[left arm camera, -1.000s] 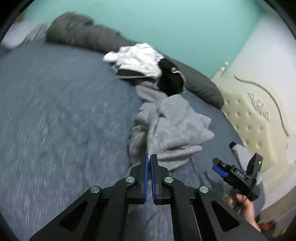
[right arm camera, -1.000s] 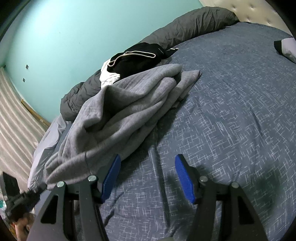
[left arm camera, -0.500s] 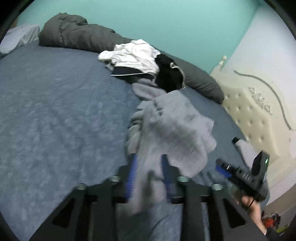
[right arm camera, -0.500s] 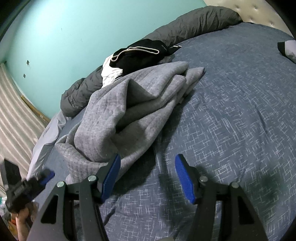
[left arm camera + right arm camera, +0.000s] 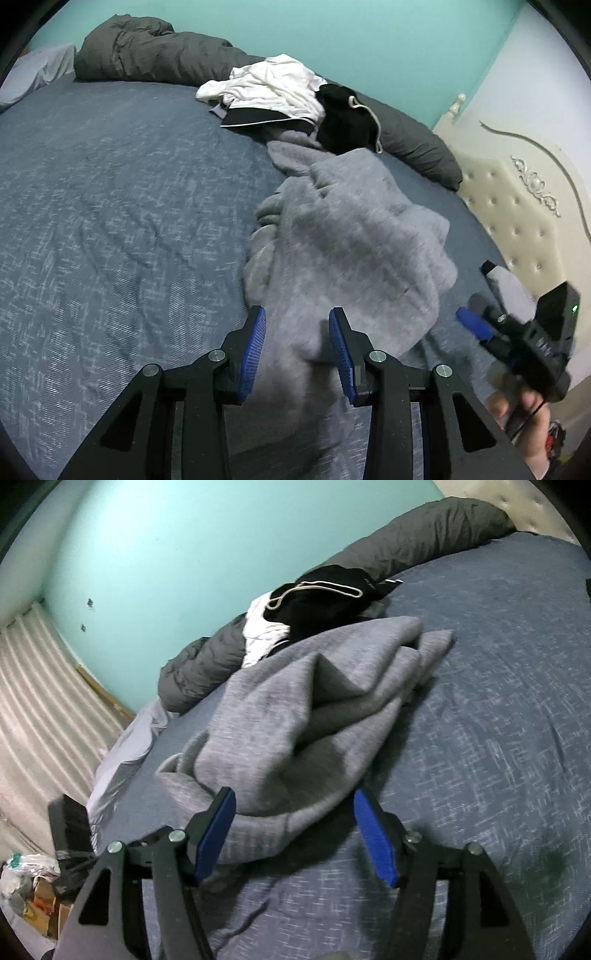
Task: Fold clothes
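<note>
Currently, item one: grey sweater (image 5: pixel 347 251), lying crumpled in a loose heap on the blue bedspread (image 5: pixel 110 206), no fold yet made in it, as far as can be judged. Item two: left gripper (image 5: pixel 297 345), jaws apart, the near edge of the sweater lying between them but not clamped. Item three: right gripper (image 5: pixel 295 834), jaws wide apart, poised just over the heap's lower hem, holding nothing. Item four: white garment (image 5: pixel 273 86) and black drawstring garment (image 5: pixel 345 120), piled unfolded beyond the sweater against the dark grey duvet (image 5: pixel 155 51). Status, by judgement: task barely begun; spreading flat, folding and the remaining pile all still to do.
</note>
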A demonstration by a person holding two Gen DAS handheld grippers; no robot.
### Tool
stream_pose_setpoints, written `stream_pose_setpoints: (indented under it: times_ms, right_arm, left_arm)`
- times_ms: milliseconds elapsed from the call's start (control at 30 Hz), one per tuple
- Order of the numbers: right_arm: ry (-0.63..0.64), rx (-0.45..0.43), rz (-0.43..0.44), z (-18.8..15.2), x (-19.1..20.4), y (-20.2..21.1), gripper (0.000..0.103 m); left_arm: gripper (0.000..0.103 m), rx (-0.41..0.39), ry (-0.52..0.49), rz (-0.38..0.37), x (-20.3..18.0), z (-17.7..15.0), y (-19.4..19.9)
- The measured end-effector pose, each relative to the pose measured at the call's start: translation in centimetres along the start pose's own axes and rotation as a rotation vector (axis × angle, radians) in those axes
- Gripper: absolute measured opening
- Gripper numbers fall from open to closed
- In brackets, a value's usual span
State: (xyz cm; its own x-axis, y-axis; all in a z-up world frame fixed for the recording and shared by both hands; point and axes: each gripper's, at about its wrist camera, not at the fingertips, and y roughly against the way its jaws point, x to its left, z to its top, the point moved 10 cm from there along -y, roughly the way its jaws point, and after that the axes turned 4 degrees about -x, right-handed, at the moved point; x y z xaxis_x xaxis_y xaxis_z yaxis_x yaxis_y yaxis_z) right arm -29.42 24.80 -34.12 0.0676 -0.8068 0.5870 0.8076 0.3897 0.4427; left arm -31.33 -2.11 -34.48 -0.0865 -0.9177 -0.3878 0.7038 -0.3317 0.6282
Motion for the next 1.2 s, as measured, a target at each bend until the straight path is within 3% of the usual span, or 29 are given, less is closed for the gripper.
stream_pose_setpoints:
  times_ms: [300,433,467,533,633,800,933,1100,1200]
  right_arm:
    - [0.031,0.021,0.024,1.5,1.8,-2.4,0.069]
    - [0.008,0.114,0.004,1.6,1.3,-5.7,0.068]
    - [0.000,0.127,0.020,1.6,1.4,-6.1,0.065]
    - [0.009,0.145,0.037,1.7,1.9,-6.5,0.033]
    - [0.070,0.140,0.035,2.5,3.1,-5.9,0.008]
    - [0.164,0.029,0.007,7.1,3.7,-2.1,0.005]
    - [0.207,-0.077,-0.096,12.0,0.9,2.1,0.005]
    - [0.182,-0.176,-0.300,16.8,-6.8,7.3,0.005]
    - [0.125,-0.116,-0.447,17.1,-13.0,8.4,0.005]
  left_arm:
    - [0.039,-0.003,0.006,0.041,2.9,-0.5,1.3]
    - [0.039,-0.007,0.018,0.057,3.9,-0.4,1.8]
    - [0.039,-0.009,0.021,0.058,4.0,-0.3,1.8]
    - [0.039,-0.012,0.022,0.057,4.1,-0.2,2.0]
    - [0.039,-0.015,0.024,0.053,4.1,-0.2,2.1]
    - [0.039,-0.012,0.022,0.048,4.1,-0.2,2.2]
    - [0.039,-0.014,0.024,0.043,4.0,-0.2,2.4]
    - [0.039,-0.018,0.030,0.043,4.2,0.0,2.7]
    - [0.039,-0.015,0.030,0.040,4.1,0.1,2.7]
